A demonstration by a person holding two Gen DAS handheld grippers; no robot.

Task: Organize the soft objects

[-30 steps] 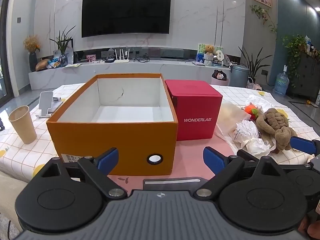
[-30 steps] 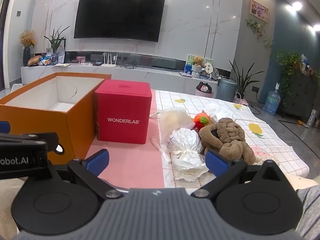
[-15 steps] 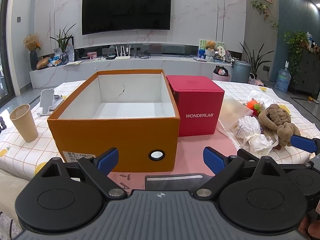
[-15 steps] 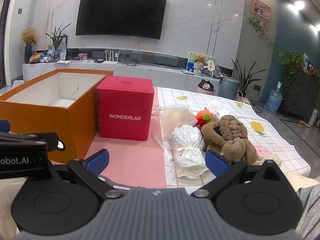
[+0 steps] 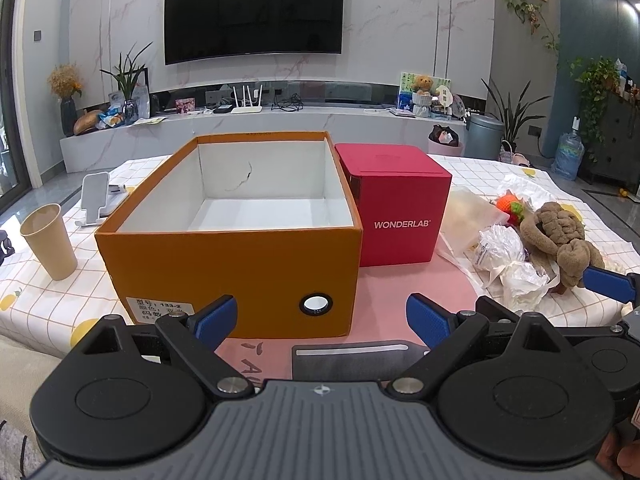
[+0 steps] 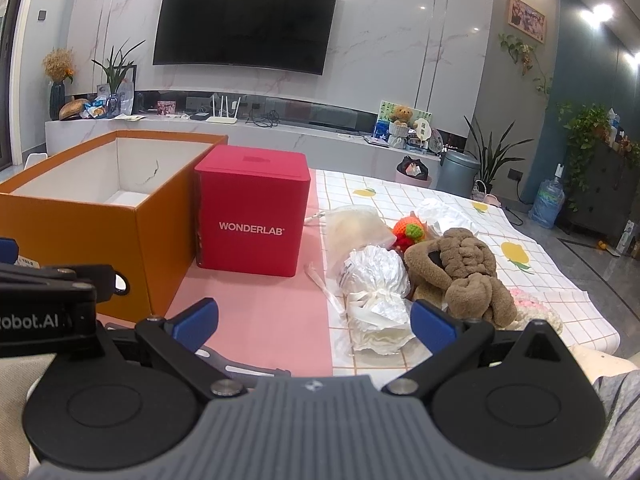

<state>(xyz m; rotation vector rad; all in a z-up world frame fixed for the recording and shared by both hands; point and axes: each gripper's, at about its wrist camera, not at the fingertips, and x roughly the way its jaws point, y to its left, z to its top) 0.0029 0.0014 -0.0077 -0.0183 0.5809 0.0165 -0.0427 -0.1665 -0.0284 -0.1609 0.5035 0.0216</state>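
- Your brown plush toy (image 6: 460, 276) lies limp on the right of the table (image 6: 400, 208), among the crumpled white bags (image 6: 376, 272).
- The orange box (image 5: 240, 248) stands open at left, with the red box (image 5: 396, 216) touching it.
- Your left gripper (image 5: 320, 320) and right gripper (image 6: 314, 320) are both spread wide and hold nothing.

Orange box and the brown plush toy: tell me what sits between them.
The red box stands beside the orange box; then a clear bag and white wrapped bundle before the brown plush toy, clearest in the right wrist view.
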